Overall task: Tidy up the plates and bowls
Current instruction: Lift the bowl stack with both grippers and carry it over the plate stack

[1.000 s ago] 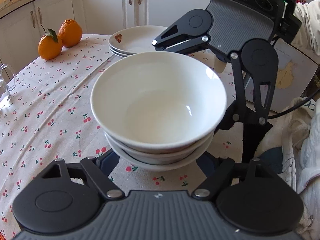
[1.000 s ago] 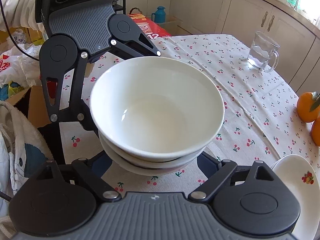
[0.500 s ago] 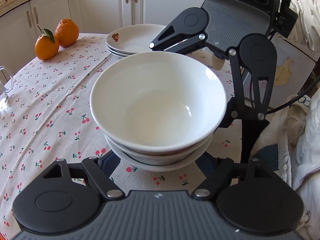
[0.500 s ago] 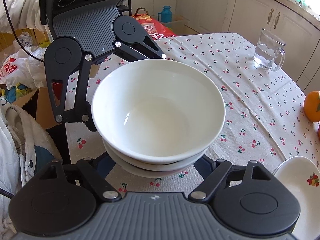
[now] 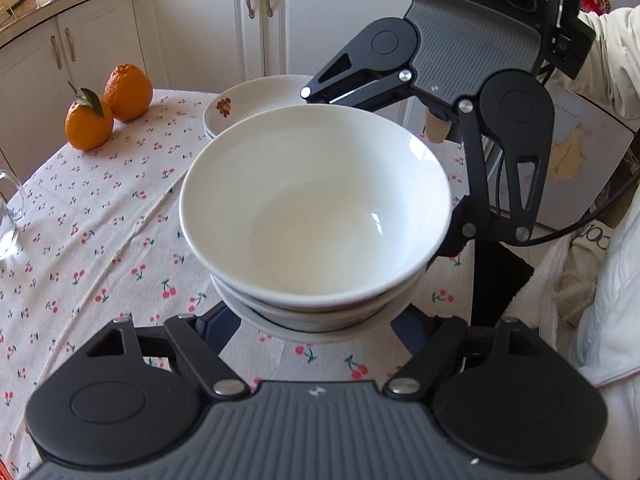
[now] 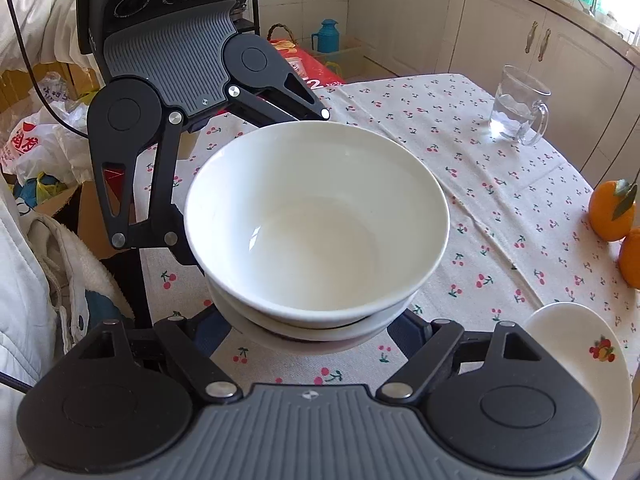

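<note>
Two black grippers flank the stacked white ceramic bowls (image 5: pixel 316 216); white flowered plates (image 5: pixel 256 104) crowd behind, open cherry-print tablecloth (image 5: pixel 92 232) lies left.
</note>
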